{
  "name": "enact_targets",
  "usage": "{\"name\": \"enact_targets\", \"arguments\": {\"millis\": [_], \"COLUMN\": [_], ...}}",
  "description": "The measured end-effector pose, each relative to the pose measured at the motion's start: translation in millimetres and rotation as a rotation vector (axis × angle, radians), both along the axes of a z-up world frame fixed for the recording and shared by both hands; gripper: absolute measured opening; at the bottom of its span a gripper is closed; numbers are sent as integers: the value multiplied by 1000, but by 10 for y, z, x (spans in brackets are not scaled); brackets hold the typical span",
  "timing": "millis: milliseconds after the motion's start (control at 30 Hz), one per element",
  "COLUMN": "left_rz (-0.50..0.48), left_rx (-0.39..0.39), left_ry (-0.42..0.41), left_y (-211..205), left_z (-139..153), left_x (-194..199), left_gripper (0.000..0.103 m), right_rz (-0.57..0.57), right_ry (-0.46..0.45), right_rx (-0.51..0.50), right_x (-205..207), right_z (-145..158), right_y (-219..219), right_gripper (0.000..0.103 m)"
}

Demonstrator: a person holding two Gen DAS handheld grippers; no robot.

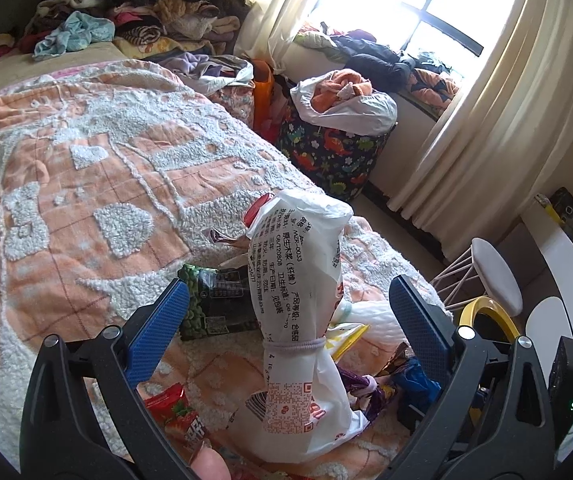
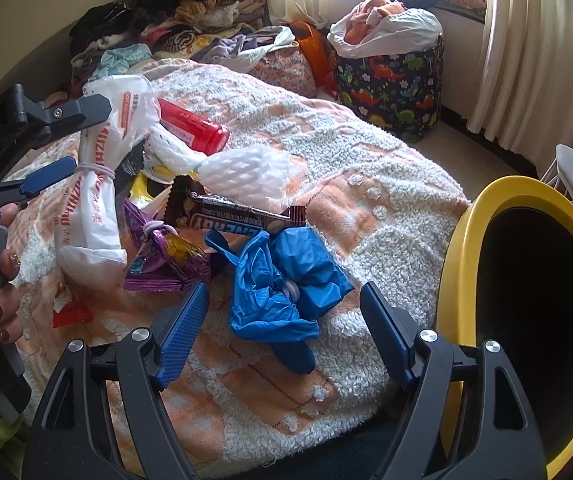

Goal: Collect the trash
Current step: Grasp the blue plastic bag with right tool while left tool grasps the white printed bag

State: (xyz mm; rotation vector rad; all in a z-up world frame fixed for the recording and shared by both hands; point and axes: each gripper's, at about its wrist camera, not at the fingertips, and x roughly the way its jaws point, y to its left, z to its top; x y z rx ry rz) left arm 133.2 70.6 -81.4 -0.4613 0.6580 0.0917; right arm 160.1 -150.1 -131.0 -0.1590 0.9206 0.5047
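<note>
The left gripper (image 1: 286, 312) tilts down over the bed's near corner with its blue pads (image 1: 158, 328) spread wide on either side of a white printed tissue wrapper (image 1: 298, 312), cinched at the middle by a hair band; the pads stand clear of it. A thumb tip (image 1: 210, 466) shows at the bottom edge of this view. The right gripper (image 2: 282, 328) points more steeply down, its jaws parted and released, with a crumpled blue plastic bag (image 2: 282, 280) lying between the fingertips, untouched as far as I can tell.

The trash sits in one heap on the orange-and-white bedspread (image 2: 366, 184) near the bed's foot edge: one white wrapper, one blue bag, one purple foil wrapper (image 2: 170, 256), one dark energy-bar wrapper (image 2: 238, 212), one red bottle (image 2: 194, 126) and two white foam nets (image 2: 246, 172).

Only the right view shows the person's fingers (image 2: 6, 312) with dark red nails on the left handle, and the yellow-rimmed bin (image 2: 458, 240) at the bed's right edge. Only the left view shows a green pea snack packet (image 1: 210, 304) and a red packet (image 1: 174, 408).
</note>
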Motion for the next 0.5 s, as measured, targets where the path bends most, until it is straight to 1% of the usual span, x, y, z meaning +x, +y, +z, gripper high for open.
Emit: {"name": "enact_targets", "arguments": {"millis": [33, 100, 133, 200, 233, 267, 367, 500], "left_rz": [-1, -5, -9, -18, -23, -26, -30, -22], "left_rx": [-4, -9, -11, -14, -16, -18, -22, -28], "left_ry": [1, 5, 8, 15, 21, 26, 39, 57], "left_y": [4, -6, -15, -30, -35, -37, -42, -48], "left_z": [-6, -11, -15, -20, -30, -35, -63, -94], "left_x": [5, 24, 32, 52, 62, 72, 93, 103], "left_gripper": [92, 88, 85, 81, 78, 74, 69, 66], "right_rz": [1, 0, -1, -2, -5, -9, -9, -10], "right_ry": [7, 17, 21, 38, 40, 40, 41, 32], "right_rx": [-6, -14, -20, -28, -28, -22, 1, 28], "right_x": [14, 25, 33, 53, 57, 57, 56, 26], "right_z": [-18, -49, -61, -93, -101, -101, -88, -54], "right_y": [10, 27, 31, 35, 29, 17, -15, -55], "right_gripper": [70, 60, 58, 46, 43, 40, 33, 31]}}
